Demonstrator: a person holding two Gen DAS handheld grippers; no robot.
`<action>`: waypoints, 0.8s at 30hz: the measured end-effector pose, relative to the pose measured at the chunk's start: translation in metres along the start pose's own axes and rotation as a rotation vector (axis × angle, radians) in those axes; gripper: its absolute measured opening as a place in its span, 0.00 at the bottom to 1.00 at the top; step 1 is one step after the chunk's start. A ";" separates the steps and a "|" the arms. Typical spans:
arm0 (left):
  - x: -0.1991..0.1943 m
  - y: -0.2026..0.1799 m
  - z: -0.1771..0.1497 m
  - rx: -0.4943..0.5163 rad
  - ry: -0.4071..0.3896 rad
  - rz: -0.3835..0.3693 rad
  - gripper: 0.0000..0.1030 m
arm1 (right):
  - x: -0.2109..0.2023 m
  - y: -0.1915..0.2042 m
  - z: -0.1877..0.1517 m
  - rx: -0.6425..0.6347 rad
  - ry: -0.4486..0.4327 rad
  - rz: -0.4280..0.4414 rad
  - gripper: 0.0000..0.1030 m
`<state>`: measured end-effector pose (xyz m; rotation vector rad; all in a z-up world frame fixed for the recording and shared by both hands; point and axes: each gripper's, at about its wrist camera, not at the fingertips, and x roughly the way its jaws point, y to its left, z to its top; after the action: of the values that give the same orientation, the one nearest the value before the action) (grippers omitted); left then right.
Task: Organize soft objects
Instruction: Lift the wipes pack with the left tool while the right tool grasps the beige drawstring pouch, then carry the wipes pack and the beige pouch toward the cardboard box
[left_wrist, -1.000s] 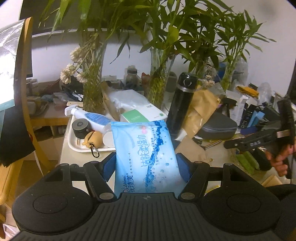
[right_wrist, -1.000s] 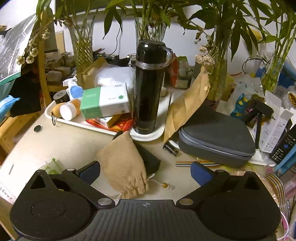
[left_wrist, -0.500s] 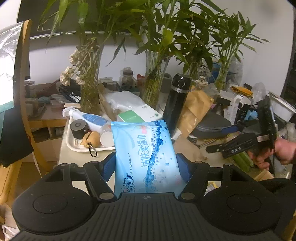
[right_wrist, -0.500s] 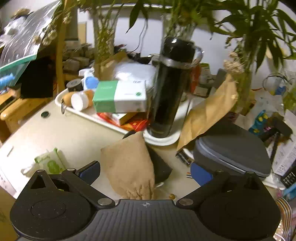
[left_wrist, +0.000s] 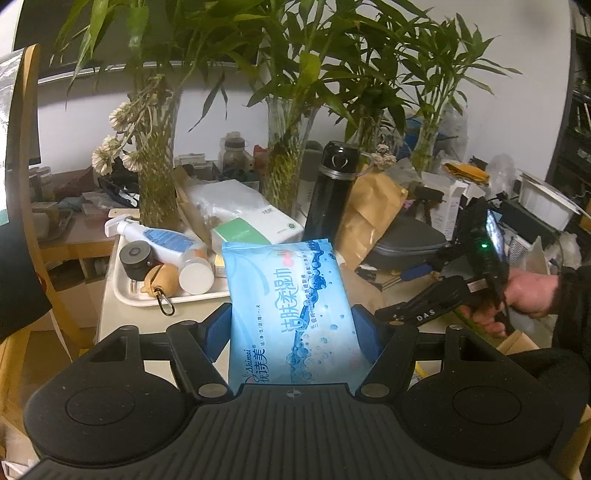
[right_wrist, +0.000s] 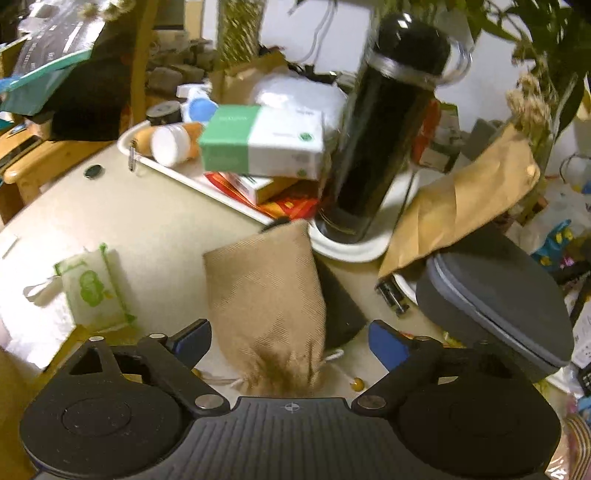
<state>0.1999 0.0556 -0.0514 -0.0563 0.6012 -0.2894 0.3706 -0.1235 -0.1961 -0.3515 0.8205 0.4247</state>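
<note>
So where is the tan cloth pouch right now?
In the right wrist view, the tan cloth pouch lies on the table between the open fingers of the right gripper, just in front of the black flask.

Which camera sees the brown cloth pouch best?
The right wrist view: the tan drawstring cloth pouch lies whole between the open right gripper fingers. In the left wrist view, the blue wet-wipes pack and right gripper hide it.

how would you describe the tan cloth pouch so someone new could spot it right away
Find the tall black thermos standing on the white tray. Just in front of it on the beige tabletop lies the tan drawstring pouch, between the open fingers of the right hand-held gripper. It is the only woven cloth item; the brown bag nearby is paper.
</note>
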 end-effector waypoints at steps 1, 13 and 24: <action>0.000 0.000 0.000 -0.002 0.002 0.002 0.65 | 0.004 -0.002 -0.001 0.009 0.006 0.000 0.86; 0.004 0.001 -0.002 -0.012 0.021 0.003 0.65 | 0.034 -0.006 -0.008 0.067 0.142 0.020 0.26; 0.003 -0.001 -0.002 -0.013 0.006 -0.018 0.65 | -0.034 -0.019 0.013 0.121 -0.006 0.055 0.11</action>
<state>0.2008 0.0542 -0.0544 -0.0732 0.6085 -0.3031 0.3677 -0.1415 -0.1590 -0.2160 0.8476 0.4251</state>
